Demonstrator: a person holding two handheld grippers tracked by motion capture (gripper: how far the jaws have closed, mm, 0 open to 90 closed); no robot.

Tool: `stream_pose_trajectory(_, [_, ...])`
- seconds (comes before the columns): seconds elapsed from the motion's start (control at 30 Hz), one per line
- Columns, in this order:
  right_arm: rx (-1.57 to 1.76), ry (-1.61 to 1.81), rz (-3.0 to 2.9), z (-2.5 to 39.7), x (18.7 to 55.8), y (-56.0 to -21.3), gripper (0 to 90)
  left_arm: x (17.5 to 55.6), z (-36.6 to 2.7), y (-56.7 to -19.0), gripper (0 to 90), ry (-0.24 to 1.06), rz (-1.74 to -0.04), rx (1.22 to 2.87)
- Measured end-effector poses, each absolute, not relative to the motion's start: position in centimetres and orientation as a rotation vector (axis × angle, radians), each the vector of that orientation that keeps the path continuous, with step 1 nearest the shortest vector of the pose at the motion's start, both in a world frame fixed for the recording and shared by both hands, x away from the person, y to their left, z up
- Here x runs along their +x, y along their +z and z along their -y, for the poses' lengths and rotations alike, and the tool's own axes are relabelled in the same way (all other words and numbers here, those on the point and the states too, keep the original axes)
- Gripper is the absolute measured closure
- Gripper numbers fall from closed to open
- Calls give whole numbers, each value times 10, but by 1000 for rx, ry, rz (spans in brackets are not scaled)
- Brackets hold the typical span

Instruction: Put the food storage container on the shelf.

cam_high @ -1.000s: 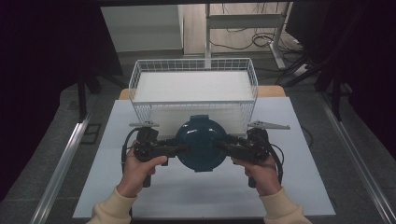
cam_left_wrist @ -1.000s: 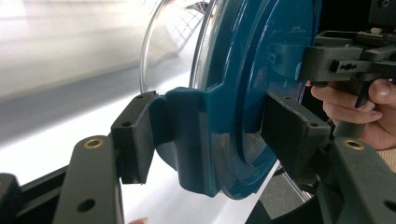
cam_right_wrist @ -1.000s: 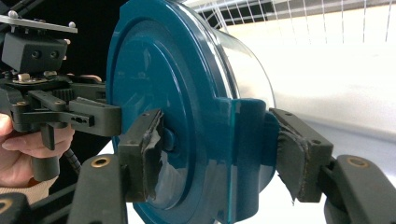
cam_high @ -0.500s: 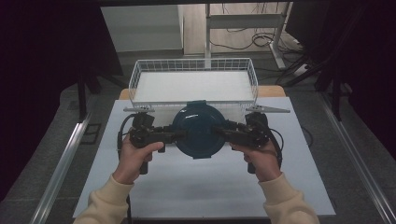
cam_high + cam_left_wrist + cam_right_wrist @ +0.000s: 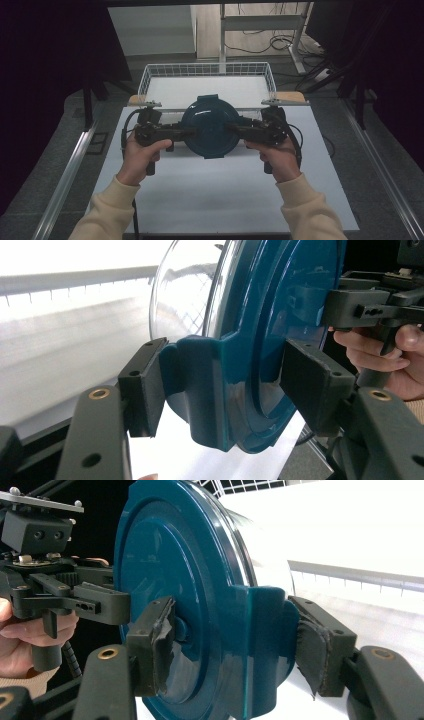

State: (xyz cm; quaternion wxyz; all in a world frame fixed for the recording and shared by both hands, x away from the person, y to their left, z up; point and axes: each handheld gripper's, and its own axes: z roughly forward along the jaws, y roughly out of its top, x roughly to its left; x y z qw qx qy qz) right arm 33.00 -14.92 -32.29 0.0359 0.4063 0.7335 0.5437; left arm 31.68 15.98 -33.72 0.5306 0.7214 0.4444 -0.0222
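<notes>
In the high view, a round teal lid (image 5: 210, 127) with a clear domed centre is carried between two grippers above the far half of the white table (image 5: 220, 195), its far part overlapping the near rim of the white wire basket (image 5: 207, 80) that sits at the table's far edge. The left gripper (image 5: 176, 133) clamps the lid's left edge and the right gripper (image 5: 241, 131) clamps its right edge; the jaw tips are hard to separate from the dark lid here. Whether the lid touches the basket rim cannot be told. The person's left hand (image 5: 141, 159) and right hand (image 5: 278, 160), in cream sleeves, enter from the near edge. Two wooden corners poke out beside the basket. Grey floor, metal rails, desk legs and loose cables surround the table; both sides of the room are dark.

In the left gripper view, the two black jaws are closed on a teal tab at the lid's rim (image 5: 235, 370), one pad on each face. The lid stands on edge, its top cut off by the frame. The clear dome faces the overexposed basket wall (image 5: 75, 282), whose wires barely register. The right gripper (image 5: 370, 310) and fingers (image 5: 370, 352) show behind the lid.

In the right gripper view, the jaws press on the opposite tab of the lid (image 5: 200, 605); both pads are worn and torn. The lid's lower edge is cut off. The left gripper (image 5: 75, 602) shows beyond it.
</notes>
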Motion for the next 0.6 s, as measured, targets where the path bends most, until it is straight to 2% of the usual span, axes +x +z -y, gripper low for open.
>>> stream_pose_trajectory(0.6, [1207, 1677, -2244, 141, 354, -292, 382, 340, -167, -306, 367, -16, -1047, 1718])
